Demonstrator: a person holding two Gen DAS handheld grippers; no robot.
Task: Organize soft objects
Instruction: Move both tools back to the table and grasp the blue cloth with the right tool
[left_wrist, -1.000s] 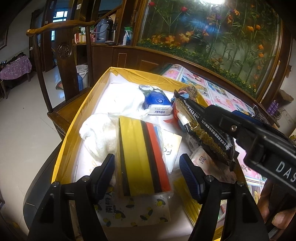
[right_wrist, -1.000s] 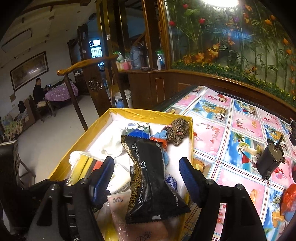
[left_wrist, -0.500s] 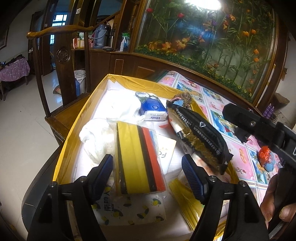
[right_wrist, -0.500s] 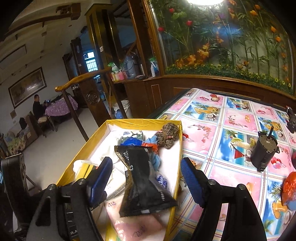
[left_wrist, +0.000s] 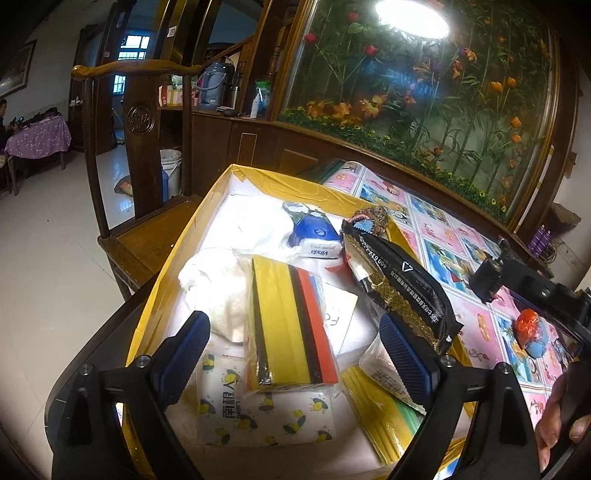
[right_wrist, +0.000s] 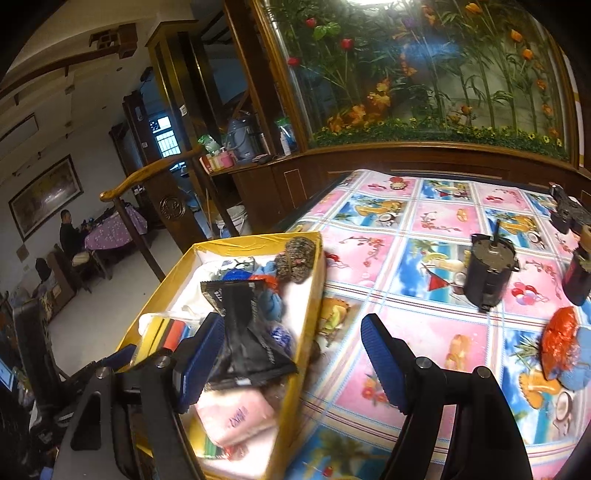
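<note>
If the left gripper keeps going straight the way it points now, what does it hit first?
Most likely the striped yellow, black and red pack lying in the yellow box, right between the opening jaws of the left gripper. Depth is uncertain.

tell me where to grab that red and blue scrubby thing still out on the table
Take the red and blue soft item across its middle, where the red mesh meets the blue part, coming from above with the right tool. It lies alone on the patterned tablecloth, low and rounded, free on all sides, and that open tool is nearest to it.
</note>
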